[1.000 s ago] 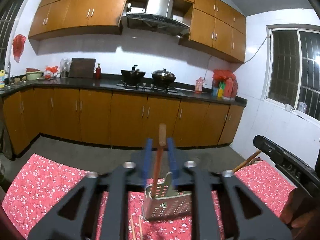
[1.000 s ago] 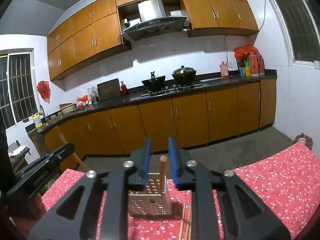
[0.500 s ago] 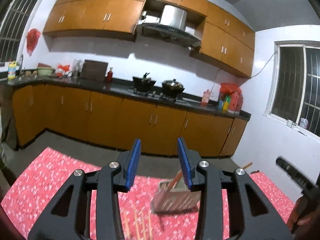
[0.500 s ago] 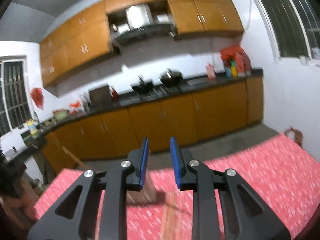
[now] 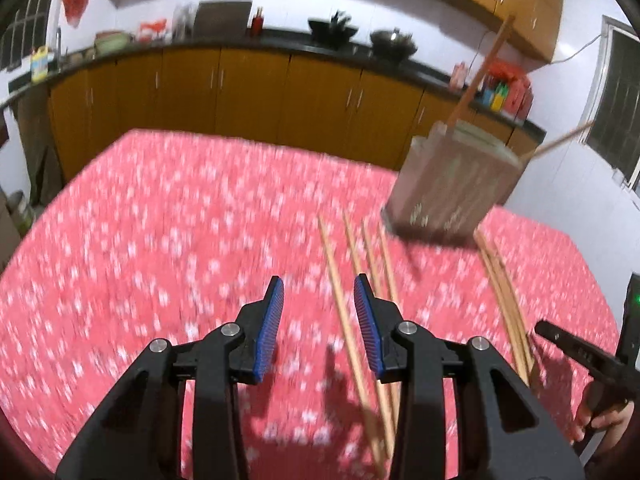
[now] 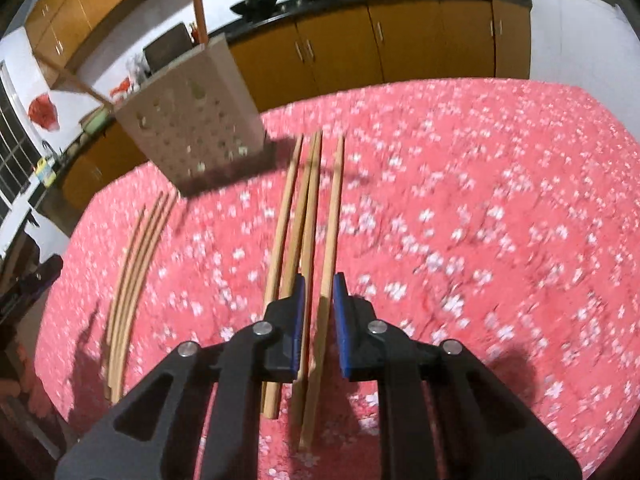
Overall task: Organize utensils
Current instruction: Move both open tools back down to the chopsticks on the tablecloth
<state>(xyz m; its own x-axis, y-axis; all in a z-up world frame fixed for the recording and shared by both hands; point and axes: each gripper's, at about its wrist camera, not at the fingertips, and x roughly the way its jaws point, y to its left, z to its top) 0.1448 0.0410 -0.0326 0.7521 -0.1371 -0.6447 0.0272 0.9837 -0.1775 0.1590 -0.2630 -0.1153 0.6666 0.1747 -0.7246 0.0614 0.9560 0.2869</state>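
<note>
Down close, the left gripper (image 5: 319,322) hangs over the red flowered tablecloth (image 5: 160,240) with its blue-padded fingers (image 5: 269,328) spread wide and nothing between them. One chopstick (image 5: 346,312) runs up through the gap, nearer the right-hand finger, lying flat on the cloth. Three more chopsticks sit just beyond that finger's tip.

The right gripper (image 6: 319,322) has its fingers (image 6: 298,320) closer together, a narrow gap open. A chopstick (image 6: 330,240) passes through that gap; whether the pads touch it, I cannot tell. Three others (image 6: 298,216) lie just left of the left-hand finger, side by side. Further left, well apart, a bundle of chopsticks (image 6: 136,264) curves along the cloth.

Ahead of both sets of fingertips stands the perforated metal holder (image 6: 192,116), with two wooden sticks (image 6: 196,0) leaning out of its top. The cloth to the right of the right gripper lies bare out to the table's far edge.

Beyond are brown cabinets (image 6: 340,48) and a dark counter. No writing is readable anywhere; bottles on the counter are too blurred.
</note>
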